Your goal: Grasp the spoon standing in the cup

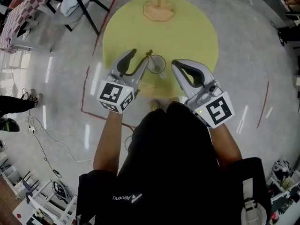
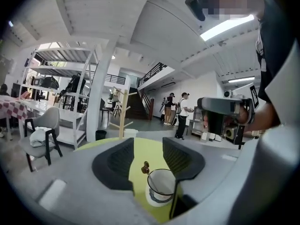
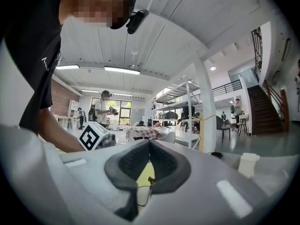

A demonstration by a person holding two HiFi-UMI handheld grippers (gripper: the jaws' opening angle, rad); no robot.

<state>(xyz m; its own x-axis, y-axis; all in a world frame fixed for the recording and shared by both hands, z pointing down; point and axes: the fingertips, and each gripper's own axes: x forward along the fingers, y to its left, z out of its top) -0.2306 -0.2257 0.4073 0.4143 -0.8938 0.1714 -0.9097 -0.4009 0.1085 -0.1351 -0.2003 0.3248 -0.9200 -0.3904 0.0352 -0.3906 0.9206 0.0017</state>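
Note:
A white cup (image 1: 157, 64) stands on the round yellow-green table (image 1: 187, 32), with a spoon (image 1: 149, 54) leaning in it, its dark handle end sticking up past the rim. My left gripper (image 1: 141, 55) is open around that handle end. In the left gripper view the spoon (image 2: 145, 166) rises from the cup (image 2: 161, 187) in the gap of the left gripper (image 2: 147, 141), and neither pad touches it. My right gripper (image 1: 174, 63) sits just right of the cup, shut and empty. In its own view the right gripper (image 3: 149, 142) has its tips together, and the spoon (image 3: 150, 178) shows beyond.
A wooden branched stand (image 1: 158, 8) sits at the table's far side. A dark chair (image 1: 77, 3) is beyond the table at the left. Red tape lines (image 1: 86, 95) and a cable (image 1: 47, 139) lie on the grey floor. Several people (image 2: 180, 114) stand far off.

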